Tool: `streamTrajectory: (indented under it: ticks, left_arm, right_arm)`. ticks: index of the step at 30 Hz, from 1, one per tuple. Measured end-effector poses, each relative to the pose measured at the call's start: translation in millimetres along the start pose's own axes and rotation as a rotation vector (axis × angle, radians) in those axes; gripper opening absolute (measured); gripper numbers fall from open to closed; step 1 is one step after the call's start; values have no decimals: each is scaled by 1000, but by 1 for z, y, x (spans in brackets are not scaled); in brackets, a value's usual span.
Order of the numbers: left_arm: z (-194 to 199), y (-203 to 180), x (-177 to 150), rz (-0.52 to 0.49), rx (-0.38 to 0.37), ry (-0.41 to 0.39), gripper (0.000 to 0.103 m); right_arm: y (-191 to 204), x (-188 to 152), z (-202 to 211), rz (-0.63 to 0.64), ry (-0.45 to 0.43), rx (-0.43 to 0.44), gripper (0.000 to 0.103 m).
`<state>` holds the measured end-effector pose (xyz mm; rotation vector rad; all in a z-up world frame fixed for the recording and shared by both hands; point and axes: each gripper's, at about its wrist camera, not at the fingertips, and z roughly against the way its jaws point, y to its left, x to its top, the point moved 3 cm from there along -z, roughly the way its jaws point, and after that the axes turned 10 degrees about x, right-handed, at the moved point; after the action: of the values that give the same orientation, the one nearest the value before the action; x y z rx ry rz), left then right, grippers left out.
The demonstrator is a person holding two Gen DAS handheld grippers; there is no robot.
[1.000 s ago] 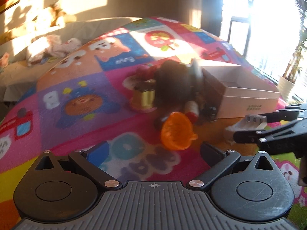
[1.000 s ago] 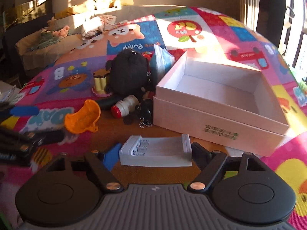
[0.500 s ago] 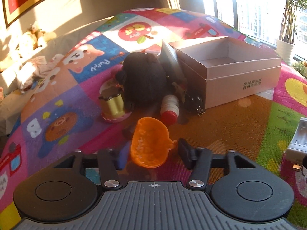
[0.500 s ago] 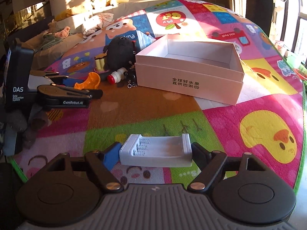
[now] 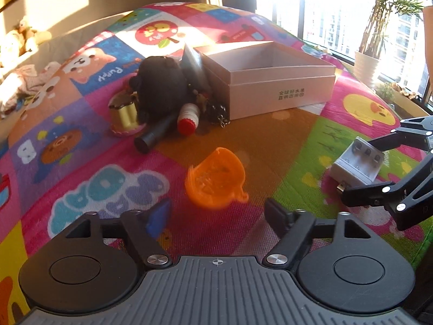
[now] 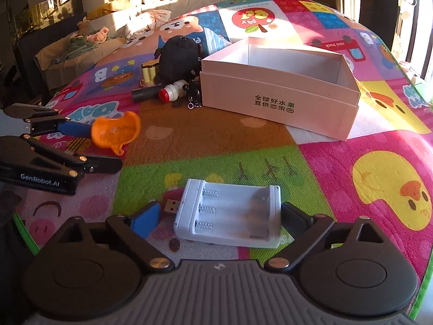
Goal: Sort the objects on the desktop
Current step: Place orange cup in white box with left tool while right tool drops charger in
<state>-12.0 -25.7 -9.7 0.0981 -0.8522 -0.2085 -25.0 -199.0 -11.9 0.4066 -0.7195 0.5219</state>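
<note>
My left gripper [image 5: 217,212] is open; the orange pumpkin-shaped cup [image 5: 215,181] lies loose on the mat just ahead of its fingertips. In the right wrist view the cup [image 6: 115,132] sits by the left gripper's blue pad. My right gripper [image 6: 219,216] is open around a white battery charger [image 6: 228,215] with a USB plug, which rests on the mat. The charger also shows in the left wrist view [image 5: 357,166]. An open pink-white box [image 6: 278,84] stands beyond.
Left of the box lie a black plush toy [image 5: 161,88], a yellow battery pack [image 5: 125,112], a black flashlight [image 5: 155,136], a red-capped white bottle [image 5: 188,117] and a keychain [image 6: 193,93]. A sofa with plush toys is behind; a potted plant [image 5: 365,63] stands right.
The left gripper opened and pulled back, leaving the orange cup on the mat. The right gripper opened and let go of the charger, which now rests on the mat.
</note>
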Motion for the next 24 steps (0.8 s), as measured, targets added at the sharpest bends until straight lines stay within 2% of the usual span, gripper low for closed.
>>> streamTrajectory:
  ticks: [4,6,8,11,14,20,24]
  left_arm:
    - [-8,-3,5,1,5,3,86]
    - [-14,-6,10,-5,16,-8,87]
    - [-19,-8,14,-9,31,-16,86]
    - [-21,-9,16,-20,33,-25,81]
    - [-16,-11,14,-34,16,-36,63]
    - [-10,-9,9,-34,15,-33,63]
    - [5,-11,10,-38,-28,-48,63]
  right_arm:
    - [6,2,-5,27,9,-3,96]
    - [9,2,-5,51,16,-3,91]
    - [12,3,-4,63,26,1,91]
    - [15,0,-1,90,25,-6,91]
    - [15,-3,2,93,20,-6,91]
    - [13,-5,6,77,20,-5,91]
    - [6,-1,17,65,-1,8,91]
